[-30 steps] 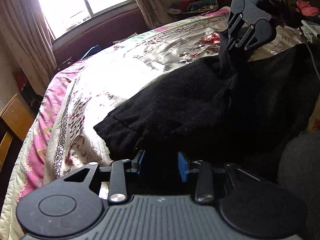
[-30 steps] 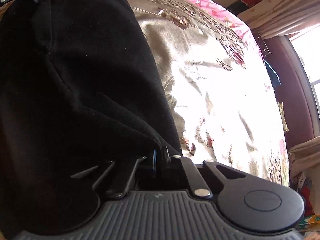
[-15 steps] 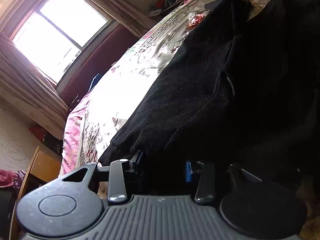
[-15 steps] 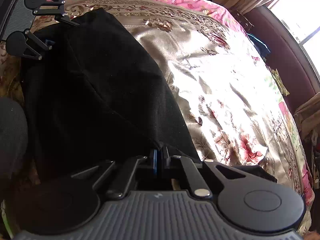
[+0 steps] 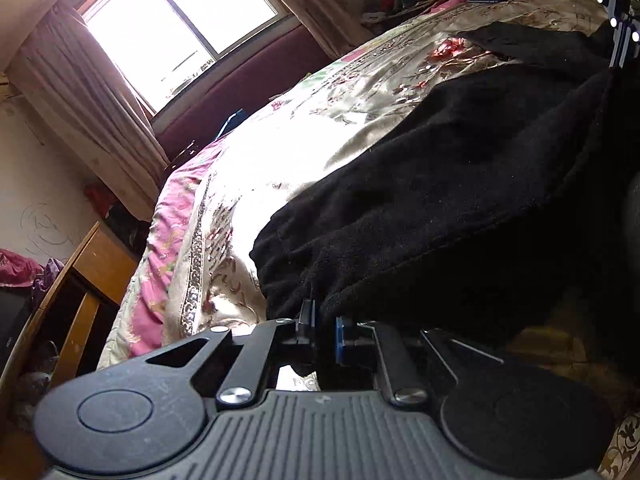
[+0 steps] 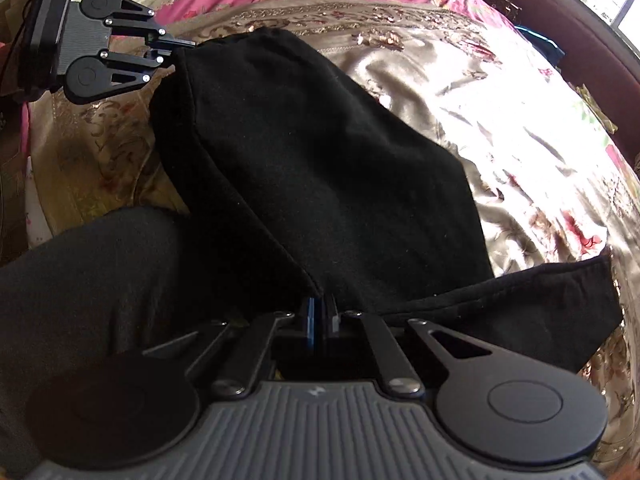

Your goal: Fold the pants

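**Spotter:** Two grips on the black pants (image 6: 320, 168), same as half a second back. What changed: the cloth has come down. Earlier it rose steeply in front of your left lens; now it lies lower across the floral bedspread (image 5: 320, 136), with more quilt showing.

**Operator:** Left side first. What's my left gripper (image 5: 323, 326) doing?

**Spotter:** Your left gripper's fingers are pinched on a thick fold at the pants' corner, blue pads nearly hidden in fabric. From your right camera it sits at the far corner (image 6: 172, 50), over the pink quilt border near the bed's edge.

**Operator:** Room to move?

**Spotter:** Plenty of bare bedspread window-side of the pants, sunlit. A wooden cabinet (image 5: 96, 272) stands just off the bed's left edge.

**Operator:** And the right?

**Spotter:** Your right gripper (image 6: 319, 316) has its fingers pressed together on a seam edge. One hem end (image 6: 560, 304) trails out flat to its right.

**Operator:** What can't you see?

**Spotter:** A dark grey rounded shape (image 6: 80, 280) covers the near-left; can't tell what it is. Your right gripper is cropped at the left camera's corner (image 5: 622, 28). Layer count under the pants is unreadable.
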`<state>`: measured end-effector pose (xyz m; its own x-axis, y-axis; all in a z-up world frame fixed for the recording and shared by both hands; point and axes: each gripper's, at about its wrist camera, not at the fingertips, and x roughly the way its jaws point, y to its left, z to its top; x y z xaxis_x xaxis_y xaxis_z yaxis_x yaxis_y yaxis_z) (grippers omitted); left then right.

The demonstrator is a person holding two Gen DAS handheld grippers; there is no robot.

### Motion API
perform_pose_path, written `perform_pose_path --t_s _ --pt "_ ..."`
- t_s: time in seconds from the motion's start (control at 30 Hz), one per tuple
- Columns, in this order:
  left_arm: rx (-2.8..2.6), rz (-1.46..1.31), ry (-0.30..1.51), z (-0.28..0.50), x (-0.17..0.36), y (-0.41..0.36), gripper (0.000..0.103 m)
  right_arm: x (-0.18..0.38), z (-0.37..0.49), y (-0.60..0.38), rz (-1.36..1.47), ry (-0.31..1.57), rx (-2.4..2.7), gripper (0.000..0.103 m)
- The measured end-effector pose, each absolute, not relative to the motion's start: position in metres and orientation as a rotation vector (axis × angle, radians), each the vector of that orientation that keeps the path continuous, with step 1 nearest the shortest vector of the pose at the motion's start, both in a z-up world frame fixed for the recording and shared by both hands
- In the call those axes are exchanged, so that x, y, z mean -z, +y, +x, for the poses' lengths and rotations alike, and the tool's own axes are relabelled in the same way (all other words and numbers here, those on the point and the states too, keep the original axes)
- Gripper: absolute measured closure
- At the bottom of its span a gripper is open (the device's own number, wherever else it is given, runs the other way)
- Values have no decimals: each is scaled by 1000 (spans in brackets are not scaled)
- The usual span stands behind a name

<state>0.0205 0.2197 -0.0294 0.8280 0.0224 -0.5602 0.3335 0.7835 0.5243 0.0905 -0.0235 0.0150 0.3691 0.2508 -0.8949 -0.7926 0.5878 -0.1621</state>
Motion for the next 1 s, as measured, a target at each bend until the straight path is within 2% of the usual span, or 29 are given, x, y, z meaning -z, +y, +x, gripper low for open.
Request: perform_pose_path --t_s 0.13,0.4,0.6,0.7,1.0 --pt "156 649 553 11 32 216 76 13 97 -21 -669 1020 -716 100" --pt "160 607 490 -11 13 215 78 -9 82 -28 -640 981 -672 100" --pt "159 740 537 -15 53 193 77 12 90 -43 -582 1052 -627 99" --pt "143 728 537 -14 48 198 71 21 91 -41 -580 1055 -634 95" --pt "115 798 581 -12 50 195 70 24 87 -42 -532 1035 -628 88"
